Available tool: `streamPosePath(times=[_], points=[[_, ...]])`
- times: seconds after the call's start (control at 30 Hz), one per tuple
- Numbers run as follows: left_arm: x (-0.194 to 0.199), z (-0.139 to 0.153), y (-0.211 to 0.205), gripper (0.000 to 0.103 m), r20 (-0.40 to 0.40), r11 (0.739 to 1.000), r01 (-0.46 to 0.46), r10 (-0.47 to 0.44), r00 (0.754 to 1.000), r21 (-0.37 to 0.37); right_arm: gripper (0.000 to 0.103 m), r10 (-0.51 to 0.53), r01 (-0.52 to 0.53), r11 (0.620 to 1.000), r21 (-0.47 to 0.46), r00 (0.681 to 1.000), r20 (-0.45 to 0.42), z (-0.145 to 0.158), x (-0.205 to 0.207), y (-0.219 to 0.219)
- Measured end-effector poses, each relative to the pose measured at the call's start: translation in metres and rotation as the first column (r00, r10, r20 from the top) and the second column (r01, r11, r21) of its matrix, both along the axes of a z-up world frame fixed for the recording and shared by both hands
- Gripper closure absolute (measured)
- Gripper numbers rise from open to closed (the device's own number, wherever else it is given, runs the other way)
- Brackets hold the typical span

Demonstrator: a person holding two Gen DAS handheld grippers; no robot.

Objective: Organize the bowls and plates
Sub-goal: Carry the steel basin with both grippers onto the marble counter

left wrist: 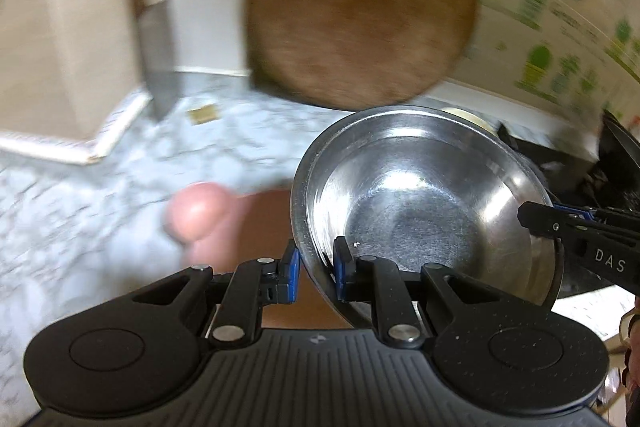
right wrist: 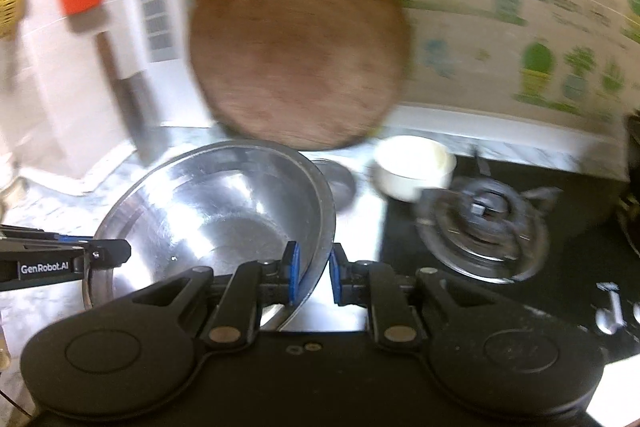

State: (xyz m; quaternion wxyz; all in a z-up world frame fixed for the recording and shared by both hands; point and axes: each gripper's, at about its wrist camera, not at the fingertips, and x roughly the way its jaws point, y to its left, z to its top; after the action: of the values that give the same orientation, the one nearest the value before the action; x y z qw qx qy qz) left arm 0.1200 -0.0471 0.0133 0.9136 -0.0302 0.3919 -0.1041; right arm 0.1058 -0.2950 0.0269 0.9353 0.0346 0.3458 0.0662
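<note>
Now the steel bowl (left wrist: 424,195) is held above the marble worktop (left wrist: 100,195), its rim clamped by the left hand-held gripper (left wrist: 316,273) and the right hand-held gripper (right wrist: 311,277) on opposite sides.

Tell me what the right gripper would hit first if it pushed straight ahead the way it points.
Likely the round wooden board leaning at the back of the counter. The right gripper is clamped on the steel bowl's rim, so the bowl would travel with it and probably touch first. Blur makes depth uncertain.
</note>
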Motion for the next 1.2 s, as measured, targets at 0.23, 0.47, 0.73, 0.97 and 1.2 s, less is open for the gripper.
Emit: streamPosePath(times=[0.23, 0.47, 0.73, 0.97, 1.2], points=[[-0.013, -0.004, 0.076, 0.087, -0.005, 0.991, -0.134, 0.134, 0.991, 0.002, 0.086, 0.137, -0.137, 0.990, 0.018, 0.991, -0.005, -0.001, 0.015, 0.072], [-0.033, -0.006, 0.138, 0.087, -0.005, 0.972, -0.234, 0.234, 0.972, 0.007, 0.086, 0.243, -0.242, 0.970, 0.038, 0.970, -0.018, -0.003, 0.021, 0.135], [-0.048, -0.017, 0.195, 0.087, -0.019, 0.948, -0.317, 0.318, 0.948, 0.012, 0.086, 0.327, -0.325, 0.944, 0.055, 0.944, -0.041, -0.010, 0.025, 0.195], [-0.055, -0.037, 0.233, 0.087, -0.029, 0.926, -0.377, 0.378, 0.925, 0.021, 0.086, 0.373, -0.370, 0.928, 0.050, 0.925, -0.079, -0.030, 0.030, 0.242], [-0.048, -0.066, 0.260, 0.087, -0.071, 0.909, -0.416, 0.416, 0.907, 0.020, 0.086, 0.408, -0.408, 0.913, 0.023, 0.907, -0.106, -0.051, 0.039, 0.277]])
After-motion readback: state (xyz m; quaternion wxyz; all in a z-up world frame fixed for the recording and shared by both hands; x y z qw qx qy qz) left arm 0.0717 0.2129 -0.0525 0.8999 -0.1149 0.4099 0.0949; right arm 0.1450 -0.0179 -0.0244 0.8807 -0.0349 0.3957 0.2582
